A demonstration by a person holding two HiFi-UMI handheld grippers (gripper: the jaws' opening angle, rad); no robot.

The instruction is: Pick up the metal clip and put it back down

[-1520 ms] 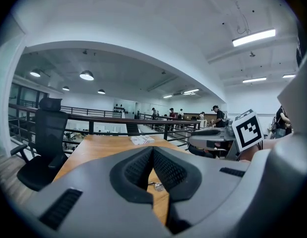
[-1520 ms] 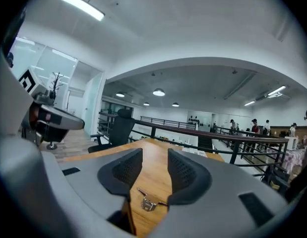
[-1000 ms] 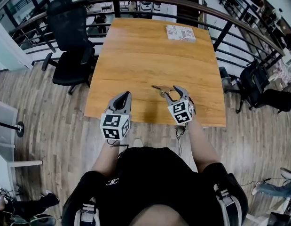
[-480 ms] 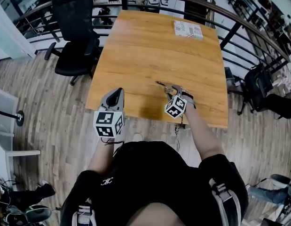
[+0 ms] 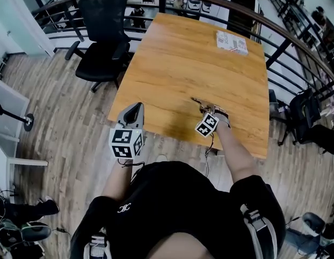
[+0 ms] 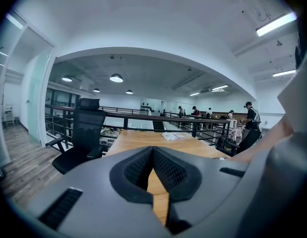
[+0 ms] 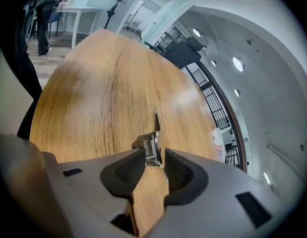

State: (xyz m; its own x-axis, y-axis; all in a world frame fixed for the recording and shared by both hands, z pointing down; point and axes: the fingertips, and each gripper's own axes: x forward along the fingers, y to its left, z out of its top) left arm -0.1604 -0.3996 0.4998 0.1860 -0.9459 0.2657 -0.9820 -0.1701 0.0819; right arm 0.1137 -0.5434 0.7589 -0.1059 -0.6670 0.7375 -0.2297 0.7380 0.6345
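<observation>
The metal clip (image 5: 203,104) lies on the wooden table (image 5: 188,53) near its front right edge, its thin handle pointing away to the left. My right gripper (image 5: 211,111) is tipped down over it. In the right gripper view the clip (image 7: 152,147) stands between the fingertips of my right gripper (image 7: 154,157), whose jaws are closing, and both pads touch its sides. My left gripper (image 5: 135,109) hovers off the table's front left corner. In the left gripper view my left gripper (image 6: 153,150) is shut with nothing in it.
A white printed packet (image 5: 231,42) lies at the table's far right corner. A black office chair (image 5: 104,31) stands left of the table, and a dark metal railing (image 5: 296,47) curves round the far and right sides. Wooden floor surrounds the table.
My right gripper has tipped down onto the clip and its jaws have narrowed around it. The view has shifted a little; my left gripper has stayed off the front left corner.
</observation>
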